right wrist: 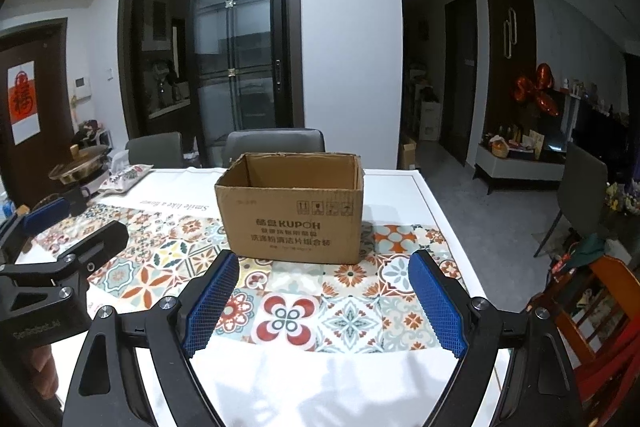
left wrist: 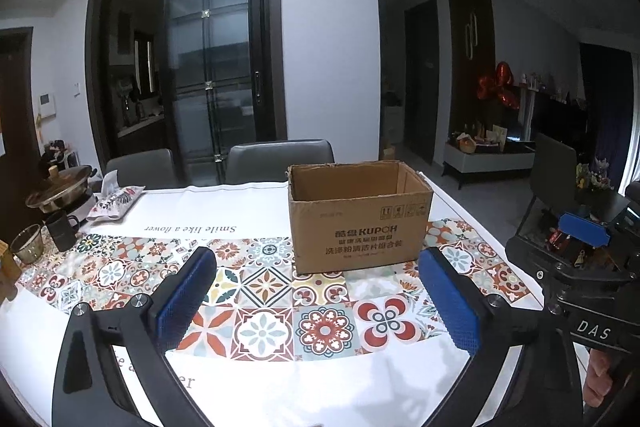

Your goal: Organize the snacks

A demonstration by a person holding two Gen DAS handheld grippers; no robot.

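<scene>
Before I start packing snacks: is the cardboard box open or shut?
Open. The cardboard box stands upright on the table, no flaps over its top, bare inner walls showing. Its floor is hidden.

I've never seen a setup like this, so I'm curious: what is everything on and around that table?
open brown cardboard box: one, brown, mid-table on the patterned tiles
white tablecloth with colourful tile band: one, covers the table
lidded metal hot pot: one, brassy, far left
dark mug: one, black, left edge
glass bowl: one, clear, beside the mug
floral pouch: one, white, by the pot
grey chairs: two, behind the table
left claw: blue pads, open, empty
right claw: blue pads, open, empty
</scene>
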